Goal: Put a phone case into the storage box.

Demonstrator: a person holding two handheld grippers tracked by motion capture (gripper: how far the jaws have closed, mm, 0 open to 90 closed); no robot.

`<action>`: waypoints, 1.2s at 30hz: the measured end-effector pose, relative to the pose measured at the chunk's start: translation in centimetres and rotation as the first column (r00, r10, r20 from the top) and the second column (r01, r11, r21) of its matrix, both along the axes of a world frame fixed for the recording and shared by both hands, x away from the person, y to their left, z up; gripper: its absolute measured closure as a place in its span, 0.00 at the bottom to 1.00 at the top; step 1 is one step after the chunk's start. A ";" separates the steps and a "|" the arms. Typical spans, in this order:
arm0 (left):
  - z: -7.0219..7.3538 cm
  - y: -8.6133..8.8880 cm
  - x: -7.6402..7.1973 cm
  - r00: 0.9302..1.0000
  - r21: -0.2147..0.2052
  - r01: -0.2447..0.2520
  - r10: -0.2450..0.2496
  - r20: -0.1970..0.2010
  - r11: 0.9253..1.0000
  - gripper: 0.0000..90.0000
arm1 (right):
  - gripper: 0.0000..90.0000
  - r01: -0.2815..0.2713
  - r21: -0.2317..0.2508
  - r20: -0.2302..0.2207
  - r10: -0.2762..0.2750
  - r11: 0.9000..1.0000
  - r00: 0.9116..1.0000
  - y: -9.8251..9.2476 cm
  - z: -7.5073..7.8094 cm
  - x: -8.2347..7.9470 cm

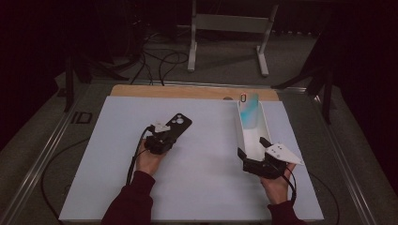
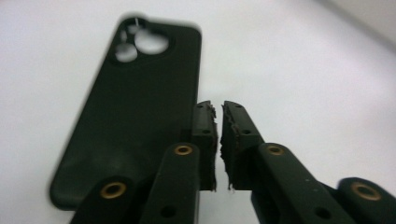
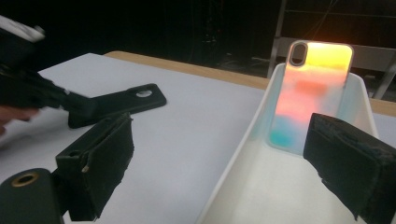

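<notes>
Your left gripper (image 2: 218, 140), jaws almost closed and empty, sits beside the black case (image 2: 135, 102); your right gripper (image 3: 219, 163), jaws wide, straddles the tray (image 3: 243, 186) wall.

Overhead looks down; both gripper cameras share black case (image 2: 130, 112).

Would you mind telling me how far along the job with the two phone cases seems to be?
Looks done: the iridescent phone case already leans inside the white tray. In hand: the left gripper, jaws nearly shut, sits beside the black phone case without gripping it; the right gripper is open at the tray's near end. Probably left: getting the black case into the tray.
</notes>
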State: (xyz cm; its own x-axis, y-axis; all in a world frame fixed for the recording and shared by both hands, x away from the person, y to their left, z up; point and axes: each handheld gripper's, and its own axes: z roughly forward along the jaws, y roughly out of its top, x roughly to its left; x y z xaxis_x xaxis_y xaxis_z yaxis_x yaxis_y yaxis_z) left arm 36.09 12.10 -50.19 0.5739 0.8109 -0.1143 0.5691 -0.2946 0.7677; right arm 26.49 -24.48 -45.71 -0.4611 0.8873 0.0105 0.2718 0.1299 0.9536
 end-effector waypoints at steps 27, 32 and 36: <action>3.4 12.8 -9.9 0.956 -0.043 -0.085 0.093 0.277 0.995 0.00 | 0.09 -0.010 -0.015 -0.009 0.009 1.000 1.000 -0.7 -0.4 0.6; 3.1 13.3 -9.9 0.960 -0.040 -0.092 0.099 0.261 0.995 0.00 | 0.09 -0.011 -0.017 -0.004 0.011 1.000 1.000 -0.7 -0.4 0.5; 2.9 13.1 -9.7 0.962 -0.027 -0.103 0.107 0.251 0.994 0.00 | 0.09 -0.012 -0.017 -0.005 0.012 1.000 1.000 -0.7 -0.4 0.5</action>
